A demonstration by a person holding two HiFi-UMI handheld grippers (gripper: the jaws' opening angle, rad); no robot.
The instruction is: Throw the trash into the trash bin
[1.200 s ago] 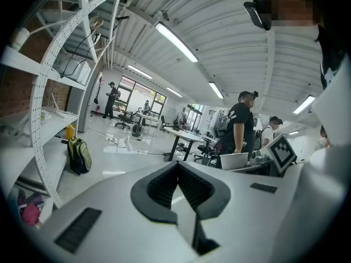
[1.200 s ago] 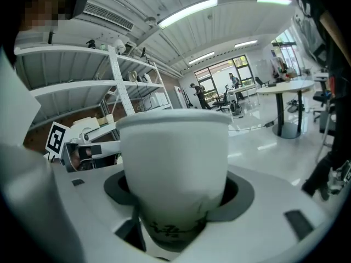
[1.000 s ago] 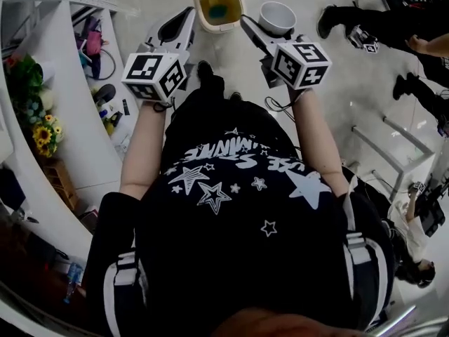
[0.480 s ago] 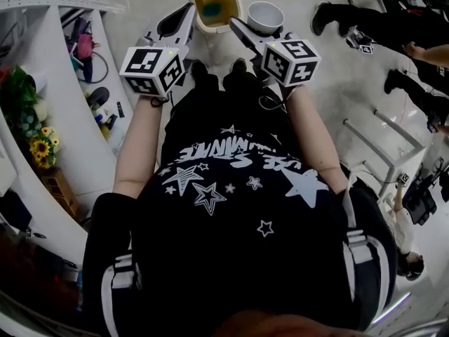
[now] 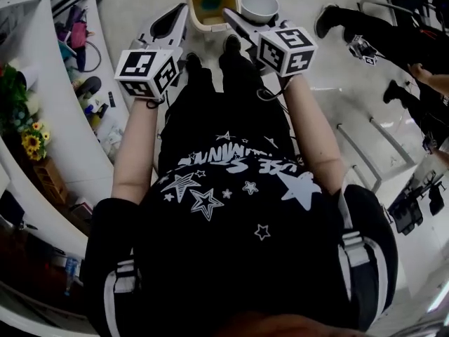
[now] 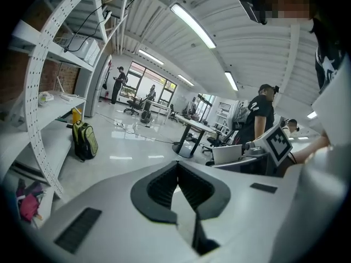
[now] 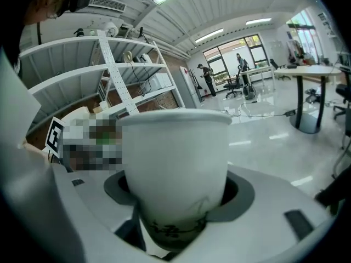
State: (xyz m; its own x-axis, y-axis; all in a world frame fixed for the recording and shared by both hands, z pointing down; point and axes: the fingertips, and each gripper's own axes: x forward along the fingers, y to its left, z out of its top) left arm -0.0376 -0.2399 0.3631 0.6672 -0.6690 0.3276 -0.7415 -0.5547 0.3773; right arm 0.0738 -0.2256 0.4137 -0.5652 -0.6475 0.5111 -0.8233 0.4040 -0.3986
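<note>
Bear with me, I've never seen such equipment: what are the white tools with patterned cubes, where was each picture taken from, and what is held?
A person holds a hand tool with two jaws, a gripper, in each hand. The patterned cubes are parts of those tools. The head view comes from a camera on the person's head, looking down past their body to the floor. The other two views come from cameras riding on each tool. The right gripper is closed on a white cup, near an open trash bin that stands on the floor with something blue-green inside. The left gripper has its jaws together and holds nothing.
</note>
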